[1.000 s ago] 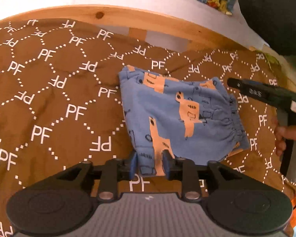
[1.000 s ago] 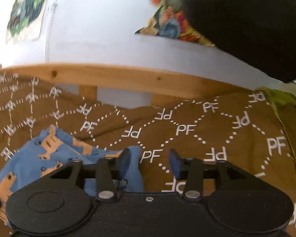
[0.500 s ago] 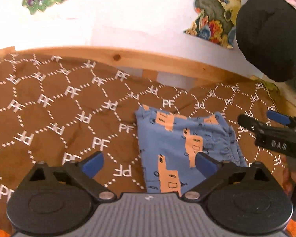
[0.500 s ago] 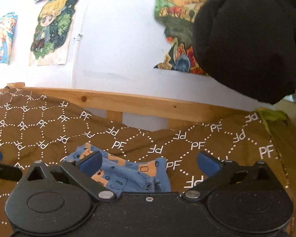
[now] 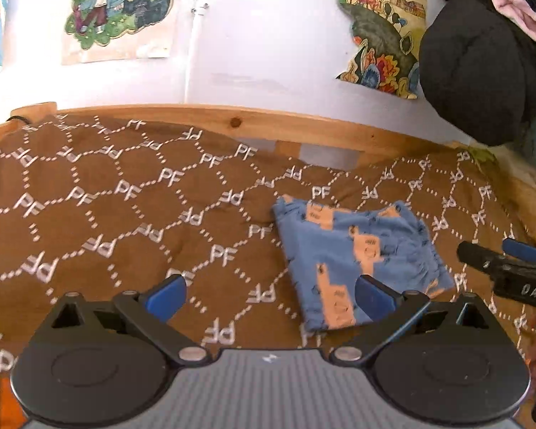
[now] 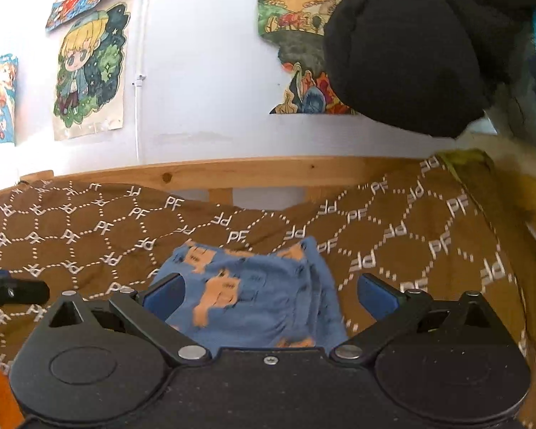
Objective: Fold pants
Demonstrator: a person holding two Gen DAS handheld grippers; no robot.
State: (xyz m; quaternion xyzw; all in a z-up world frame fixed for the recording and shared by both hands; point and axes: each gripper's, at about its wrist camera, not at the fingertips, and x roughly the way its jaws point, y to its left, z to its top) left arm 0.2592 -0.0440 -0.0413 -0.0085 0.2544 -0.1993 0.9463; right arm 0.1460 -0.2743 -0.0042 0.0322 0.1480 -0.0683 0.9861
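The blue pants (image 5: 357, 257) with orange truck prints lie folded into a small rectangle on the brown bedspread (image 5: 125, 221). My left gripper (image 5: 269, 295) is open and empty, held above the spread just left of and in front of the pants. My right gripper (image 6: 269, 291) is open and empty, held above the near edge of the pants (image 6: 253, 296). The right gripper also shows at the right edge of the left wrist view (image 5: 507, 268), beside the pants. The left gripper's tip shows at the left edge of the right wrist view (image 6: 14, 291).
A wooden bed rail (image 5: 268, 125) runs along the back against a white wall with posters (image 5: 121, 10). A black garment (image 5: 475, 64) hangs at the upper right. The spread's right edge (image 6: 482, 214) folds up by a wooden side.
My left gripper let go of the pants' corner and opened, my right gripper opened too. Both pulled back and up from the folded pants, which stay flat.
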